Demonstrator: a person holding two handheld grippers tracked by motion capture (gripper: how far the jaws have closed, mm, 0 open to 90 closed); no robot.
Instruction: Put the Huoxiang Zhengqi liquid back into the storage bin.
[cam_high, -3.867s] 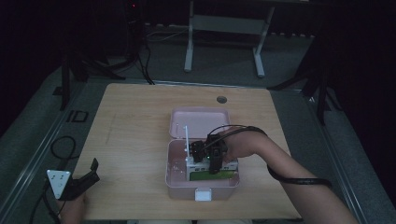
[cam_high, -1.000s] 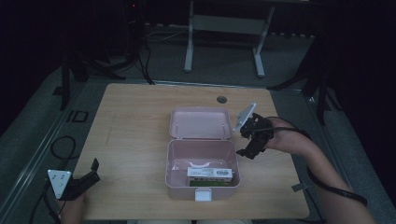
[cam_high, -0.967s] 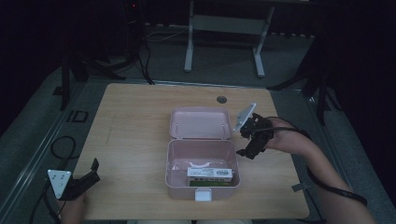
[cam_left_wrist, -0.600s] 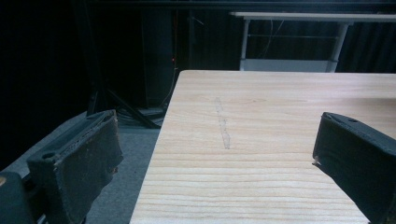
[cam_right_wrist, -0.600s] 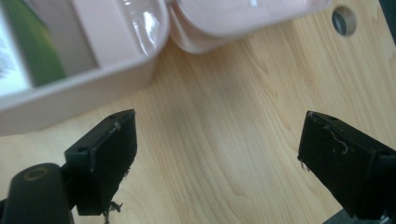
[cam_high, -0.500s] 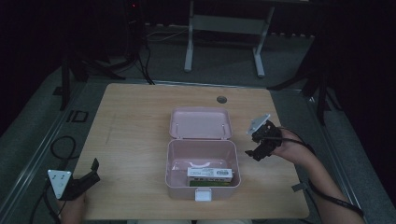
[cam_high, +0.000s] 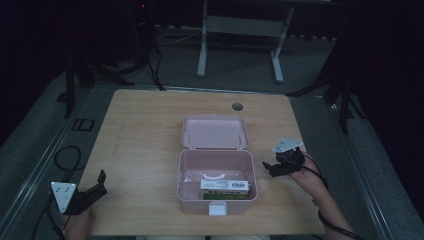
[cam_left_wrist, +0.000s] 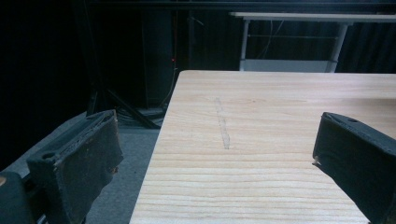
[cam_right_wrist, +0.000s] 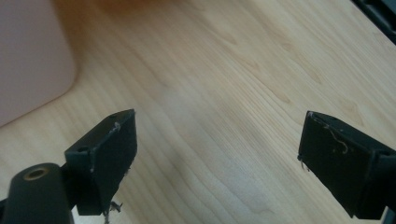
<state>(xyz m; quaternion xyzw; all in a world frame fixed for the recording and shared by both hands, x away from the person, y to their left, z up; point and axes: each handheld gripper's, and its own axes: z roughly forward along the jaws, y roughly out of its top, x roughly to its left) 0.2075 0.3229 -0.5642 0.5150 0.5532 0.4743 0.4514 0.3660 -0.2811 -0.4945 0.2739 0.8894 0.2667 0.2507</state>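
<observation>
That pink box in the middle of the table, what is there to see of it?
The pink box looks like smooth plastic with rounded corners. It sits near the middle of the wooden table, its hinged lid open and lying back on the far side. A pale latch sticks out at the near edge. Inside lies a white packet with something green beneath it. Neither gripper touches the box; a rounded corner of it appears in the right gripper view.
</observation>
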